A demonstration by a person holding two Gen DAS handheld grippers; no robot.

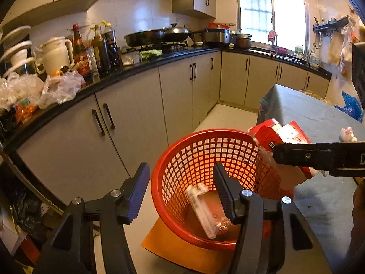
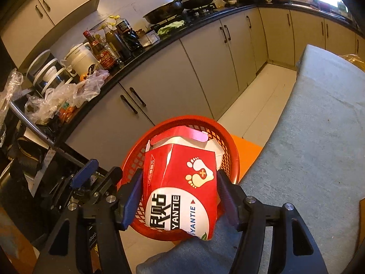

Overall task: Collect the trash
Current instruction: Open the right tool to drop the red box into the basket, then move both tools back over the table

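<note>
Red carton (image 2: 180,189) with white panel, foot graphics and "YANTIE" print is pinched between the right gripper (image 2: 179,196) fingers, pads pressed on its two side faces; top flaps torn open. It hangs over the rim of the red mesh basket (image 2: 232,157), upper end above the basket opening. Left wrist view shows the same carton (image 1: 271,137) at the basket's right rim, right gripper (image 1: 319,155) reaching in from the right.

Left gripper (image 1: 181,189) fingers spread wide, holding nothing; left finger outside the red mesh basket (image 1: 182,159), right finger in front of the basket interior. Inside, on the bottom: a flat white wrapped packet (image 1: 202,210), lying slanted, with a brownish crumpled bit at its lower end.

Basket sits on an orange board (image 1: 173,246) on the pale floor, just beside the table covered in grey cloth (image 2: 319,137). Small white crumpled piece (image 1: 348,134) lies on the cloth near the right gripper; blue plastic bag (image 1: 351,107) further along.

Beyond: grey base cabinets with black handles under a black countertop (image 1: 127,70). On it, nearest, clear plastic bags (image 1: 59,89), then white kettle (image 1: 57,54), sauce bottles (image 1: 95,48), woks on stove (image 1: 157,35), pots by the window (image 1: 272,13).
</note>
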